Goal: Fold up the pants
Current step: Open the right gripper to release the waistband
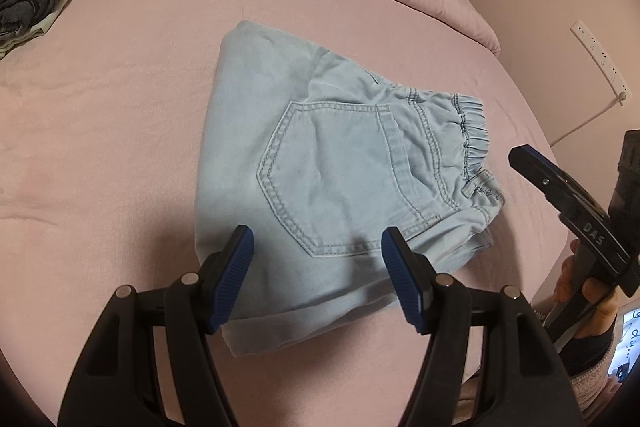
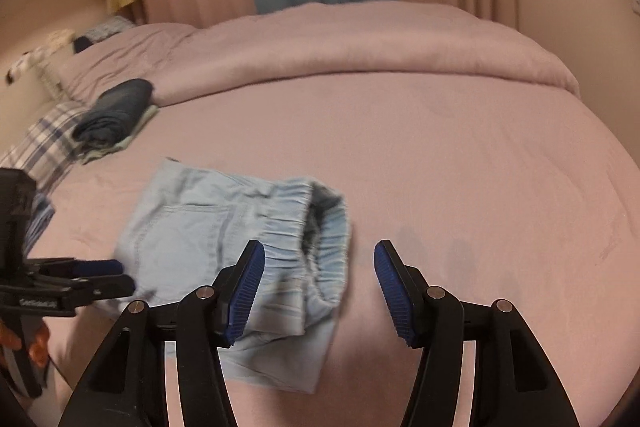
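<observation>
left tool (image 1: 318,275) gaping wide, gripping nothing, hovering over folded light-blue denim pants (image 1: 340,163) | right tool (image 2: 319,293) spread wide, empty, waistband just ahead-left | pants lying on pink bed (image 1: 120,107)

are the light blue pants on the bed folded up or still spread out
Folded. The light blue pants lie as a compact rectangular bundle on the pink bed, back pocket on top, waistband at one end, legs tucked under. Neither gripper holds them.
</observation>
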A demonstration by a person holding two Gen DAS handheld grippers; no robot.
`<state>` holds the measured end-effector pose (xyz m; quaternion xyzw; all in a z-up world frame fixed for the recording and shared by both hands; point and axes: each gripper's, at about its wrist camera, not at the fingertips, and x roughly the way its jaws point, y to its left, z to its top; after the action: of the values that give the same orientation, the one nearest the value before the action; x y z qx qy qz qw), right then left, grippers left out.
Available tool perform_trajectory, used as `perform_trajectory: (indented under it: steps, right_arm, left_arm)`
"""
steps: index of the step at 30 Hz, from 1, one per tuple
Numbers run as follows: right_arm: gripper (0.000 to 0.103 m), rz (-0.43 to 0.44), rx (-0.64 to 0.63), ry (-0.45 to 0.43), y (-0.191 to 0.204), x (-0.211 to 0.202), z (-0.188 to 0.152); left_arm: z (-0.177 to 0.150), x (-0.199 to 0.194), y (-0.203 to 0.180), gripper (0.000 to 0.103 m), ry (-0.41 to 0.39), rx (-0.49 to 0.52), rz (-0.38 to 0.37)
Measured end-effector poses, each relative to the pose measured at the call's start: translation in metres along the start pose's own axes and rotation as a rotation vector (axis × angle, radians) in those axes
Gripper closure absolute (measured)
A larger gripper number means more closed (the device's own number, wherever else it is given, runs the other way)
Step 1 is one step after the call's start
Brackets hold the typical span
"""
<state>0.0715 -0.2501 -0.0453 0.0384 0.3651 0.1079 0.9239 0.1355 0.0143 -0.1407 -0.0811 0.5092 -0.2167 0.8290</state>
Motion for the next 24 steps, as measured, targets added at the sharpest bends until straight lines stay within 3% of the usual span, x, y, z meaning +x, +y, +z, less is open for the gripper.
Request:
perform_trajectory:
  steps: [7, 13, 24]
  right_arm:
    - [0.055, 0.080, -0.030, 0.023, 0.012, 0.005, 0.001]
    - [0.073, 0.118, -0.102, 0.104, 0.032, 0.022, -0.012]
    - [0.073, 0.076, -0.250, 0.222, 0.044, 0.037, -0.023]
  left_arm:
    - [-0.002, 0.000, 0.001, 0.037, -0.001, -0.001, -0.005]
    - [-0.005, 0.003, 0.004, 0.037, -0.003, 0.000, -0.011]
    - [-0.015, -0.002, 0.018, 0.037, -0.028, -0.015, -0.048]
